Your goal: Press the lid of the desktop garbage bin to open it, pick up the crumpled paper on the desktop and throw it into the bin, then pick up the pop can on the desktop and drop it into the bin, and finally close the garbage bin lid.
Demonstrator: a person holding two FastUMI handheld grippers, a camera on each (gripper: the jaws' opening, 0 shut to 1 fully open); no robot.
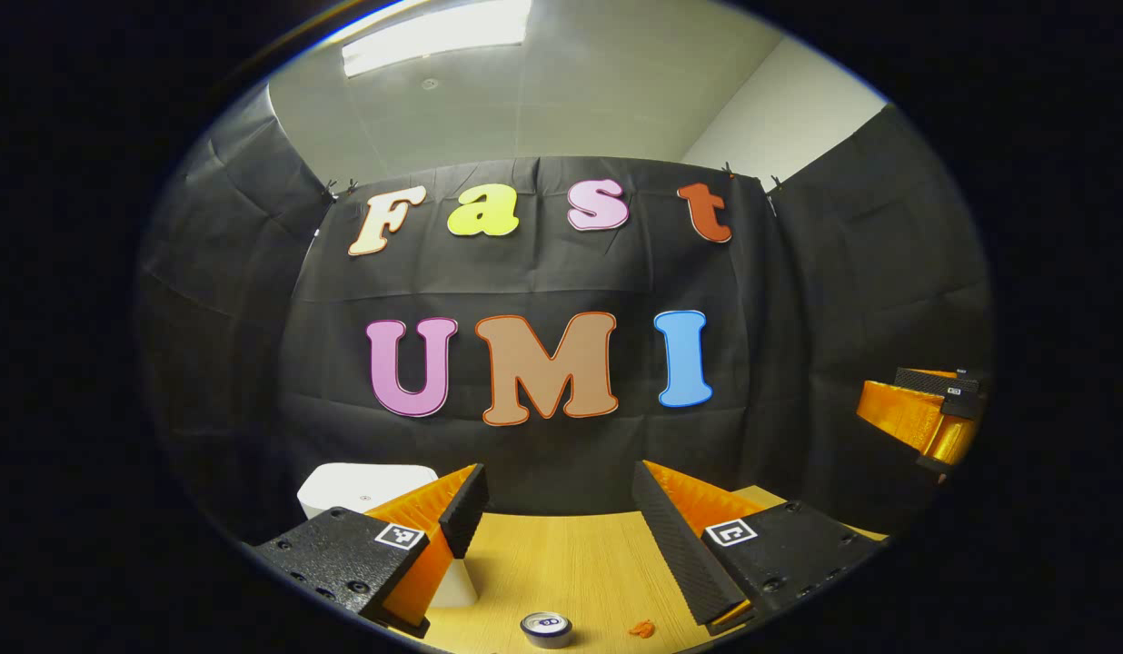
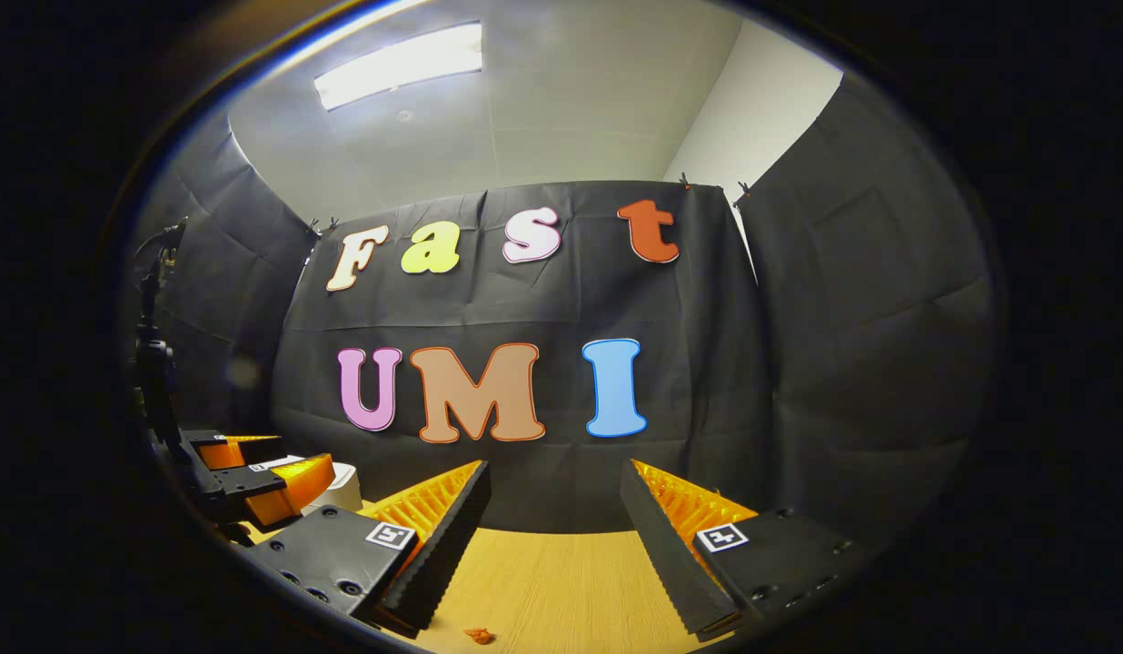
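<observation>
Both grippers, left gripper and right gripper, hover with fingers apart above the table, presumably poised to press the closed white bin before the can.

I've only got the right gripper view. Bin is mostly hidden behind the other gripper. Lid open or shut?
Observer: Shut, as far as the left gripper view shows; the bin has a flat white top.
Operator: Where's the can?
Observer: The pop can stands upright on the desktop, just ahead of the left gripper.
Operator: Anything held?
Observer: No. Left gripper open, holding nothing; the crumpled paper lies right of the can.
</observation>
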